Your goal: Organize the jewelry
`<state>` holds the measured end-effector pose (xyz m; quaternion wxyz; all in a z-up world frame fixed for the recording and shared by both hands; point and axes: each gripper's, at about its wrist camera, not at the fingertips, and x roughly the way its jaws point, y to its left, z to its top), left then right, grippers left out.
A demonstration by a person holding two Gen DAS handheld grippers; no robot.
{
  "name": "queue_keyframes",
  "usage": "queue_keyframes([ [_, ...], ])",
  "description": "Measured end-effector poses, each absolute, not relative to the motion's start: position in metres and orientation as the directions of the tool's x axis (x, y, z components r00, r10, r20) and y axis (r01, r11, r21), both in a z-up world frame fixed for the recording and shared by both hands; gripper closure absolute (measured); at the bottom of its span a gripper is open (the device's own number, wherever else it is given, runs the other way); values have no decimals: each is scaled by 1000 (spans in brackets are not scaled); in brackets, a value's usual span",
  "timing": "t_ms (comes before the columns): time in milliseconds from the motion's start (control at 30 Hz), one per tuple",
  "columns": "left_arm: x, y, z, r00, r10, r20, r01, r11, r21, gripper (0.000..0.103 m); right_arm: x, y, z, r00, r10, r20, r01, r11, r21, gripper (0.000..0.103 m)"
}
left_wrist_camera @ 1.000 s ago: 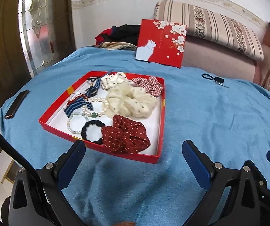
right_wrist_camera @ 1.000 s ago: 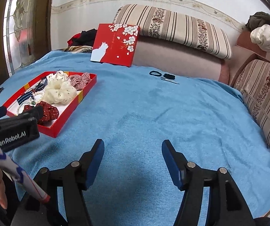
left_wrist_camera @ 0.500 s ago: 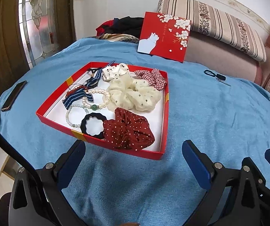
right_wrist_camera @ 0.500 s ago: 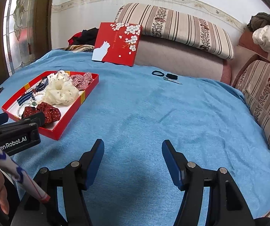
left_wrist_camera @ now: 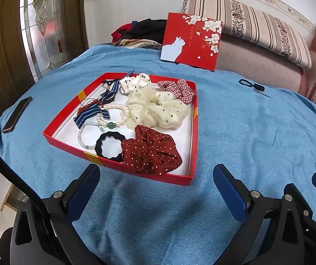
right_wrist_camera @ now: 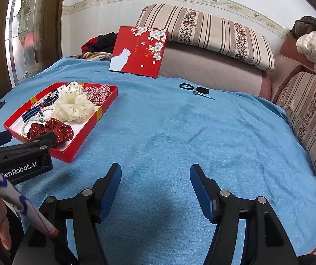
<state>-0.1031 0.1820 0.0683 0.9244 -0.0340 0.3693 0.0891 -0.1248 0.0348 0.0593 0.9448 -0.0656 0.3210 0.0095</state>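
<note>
- Two blue-padded fingers of the left gripper (left_wrist_camera: 155, 176) stand spread wide and hold nothing in the left wrist view, hovering over the blue blanket (left_wrist_camera: 246, 137) just short of the near wall of the red tray (left_wrist_camera: 193, 132).
- Several pieces lie in that tray: a dark red dotted scrunchie (left_wrist_camera: 152, 153) in the near corner, a black hair tie (left_wrist_camera: 110, 144) touching its left side, and a cream dotted scrunchie (left_wrist_camera: 158, 110) behind them in the middle.
- Left of the cream one lie a pearl bracelet (left_wrist_camera: 113, 116) with a green bead, a pale bead bracelet (left_wrist_camera: 83, 135) and a navy striped bow (left_wrist_camera: 91, 113).
- At the far wall sit a red checked scrunchie (left_wrist_camera: 177, 89) and a white dotted piece (left_wrist_camera: 134, 81).
- Beyond the tray a red lid with a white cat (left_wrist_camera: 192, 39) leans upright against the sofa; a phone (left_wrist_camera: 16, 114) lies near the blanket's left edge, and small scissors (left_wrist_camera: 256, 87) lie well to the right.
- From the right wrist view, the right gripper (right_wrist_camera: 155, 176) also has its fingers spread and holds nothing, over bare blanket (right_wrist_camera: 202, 132), well apart from the tray (right_wrist_camera: 87, 132) at its left.
- One black arm of the left gripper (right_wrist_camera: 25, 154) reaches in from the left edge, overlapping the tray's near corner beside the dark red scrunchie (right_wrist_camera: 54, 130).
</note>
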Motion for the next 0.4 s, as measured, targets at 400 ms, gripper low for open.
queue_keyframes([
  [400, -104, 184, 70, 713, 142, -687, -193, 981, 2, 1, -124, 39, 58, 788, -26, -615, -63, 991, -122, 34],
])
